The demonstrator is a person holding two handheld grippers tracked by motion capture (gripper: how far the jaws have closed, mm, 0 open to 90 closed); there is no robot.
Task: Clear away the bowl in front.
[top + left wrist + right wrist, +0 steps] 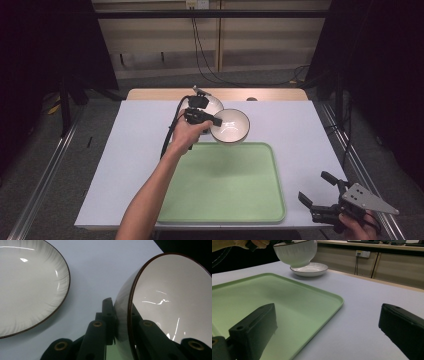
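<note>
Now left gripper [216,121] clamped on bowl [230,126] rim, lifted beside plate [27,285]; right gripper [320,192] jaws apart

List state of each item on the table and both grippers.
bowl: lifted off the table, tilted, rim pinched by left gripper
plate: flat on the table, empty
tray: flat on the table, empty
left gripper: shut on the bowl rim
right gripper: open, holding nothing, near table's corner
</note>
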